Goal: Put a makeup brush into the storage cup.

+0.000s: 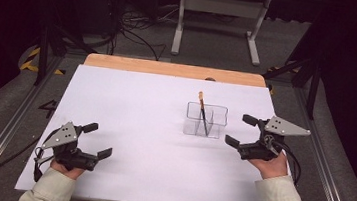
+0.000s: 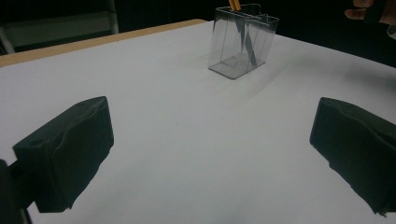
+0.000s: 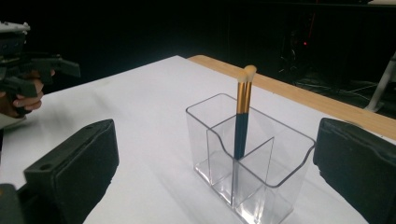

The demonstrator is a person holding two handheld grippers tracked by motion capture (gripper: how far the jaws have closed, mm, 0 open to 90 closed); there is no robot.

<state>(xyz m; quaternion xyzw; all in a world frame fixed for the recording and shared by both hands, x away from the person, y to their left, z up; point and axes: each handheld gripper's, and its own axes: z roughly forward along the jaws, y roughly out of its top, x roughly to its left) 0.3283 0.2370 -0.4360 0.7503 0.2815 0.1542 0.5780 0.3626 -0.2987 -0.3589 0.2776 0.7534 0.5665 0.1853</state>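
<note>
A clear plastic holder (image 1: 205,119) with divided compartments stands on the white tabletop (image 1: 145,112), right of centre. A brush (image 1: 203,114) with a dark handle and gold ferrule leans upright inside it. My right gripper (image 1: 240,130) is just right of the holder, open, its jaws pointing toward it with nothing between them. In the right gripper view the holder (image 3: 261,186) and brush (image 3: 242,112) sit ahead of the wide-apart jaws. My left gripper (image 1: 98,140) rests open near the front left, far from the holder (image 2: 243,44).
A wooden strip (image 1: 169,69) runs along the table's far edge. Beyond it, on the floor, stand a white frame (image 1: 220,14) and loose cables (image 1: 133,30). Dark metal rails (image 1: 7,128) flank the table on both sides.
</note>
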